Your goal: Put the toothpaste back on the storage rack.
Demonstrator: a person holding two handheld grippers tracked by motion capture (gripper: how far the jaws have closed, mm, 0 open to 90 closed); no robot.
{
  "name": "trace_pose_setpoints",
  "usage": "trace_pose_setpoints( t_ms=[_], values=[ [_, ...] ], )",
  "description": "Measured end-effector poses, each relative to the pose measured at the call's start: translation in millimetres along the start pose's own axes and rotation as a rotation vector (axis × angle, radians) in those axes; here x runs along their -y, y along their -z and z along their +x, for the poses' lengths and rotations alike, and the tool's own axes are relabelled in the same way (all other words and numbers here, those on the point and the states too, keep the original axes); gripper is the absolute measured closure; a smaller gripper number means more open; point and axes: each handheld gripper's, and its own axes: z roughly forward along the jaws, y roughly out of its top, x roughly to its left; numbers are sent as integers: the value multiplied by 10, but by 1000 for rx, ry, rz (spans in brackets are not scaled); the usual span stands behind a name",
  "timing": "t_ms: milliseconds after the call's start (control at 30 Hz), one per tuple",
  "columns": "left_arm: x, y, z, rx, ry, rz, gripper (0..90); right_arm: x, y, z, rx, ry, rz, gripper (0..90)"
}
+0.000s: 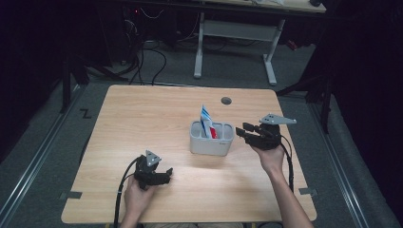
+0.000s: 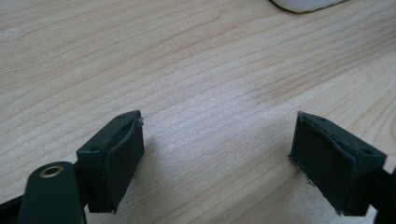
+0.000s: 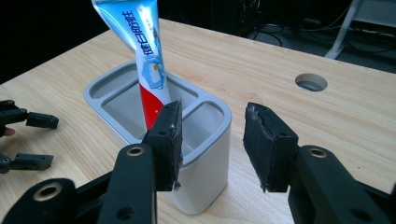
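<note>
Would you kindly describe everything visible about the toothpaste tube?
The toothpaste tube looks like soft glossy plastic, white and blue with printed characters, and red lower down. It stands tilted in a compartment of the grey holder, flat crimped end up, its lower end hidden inside. It seems to lean on the holder's divider; no gripper touches it.

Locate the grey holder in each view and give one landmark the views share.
High view: holder at table centre, left of the right gripper.
Left gripper view: a pale rounded edge at the top, probably the holder.
Right gripper view: centre-left, behind the jaws.
Shared landmark: toothpaste tube standing in it.
</note>
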Motion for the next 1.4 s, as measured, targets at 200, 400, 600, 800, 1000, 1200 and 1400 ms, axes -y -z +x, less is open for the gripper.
trace_pose_setpoints(
  t_ms=[200,400,600,800,1000,1200,1400],
  values=[
    [0,0,0,0,0,0,175,56,46,-35,-1,-18,-5,570],
    [0,0,0,-1,1,0,175,142,97,-77,7,-33,1,570],
    [0,0,0,-1,1,0,175,230,155,-124,11,-50,-4,570],
    [0,-1,0,0,1,0,175,354,270,-218,22,-97,-28,570],
    [-1,-1,0,-1,0,0,175,432,320,-259,30,-110,-27,570],
    [-1,-1,0,-2,1,0,175,533,341,-295,38,-131,-30,570],
    [-1,-2,0,-3,1,-1,175,658,337,-310,36,-148,-14,568]
  ],
)
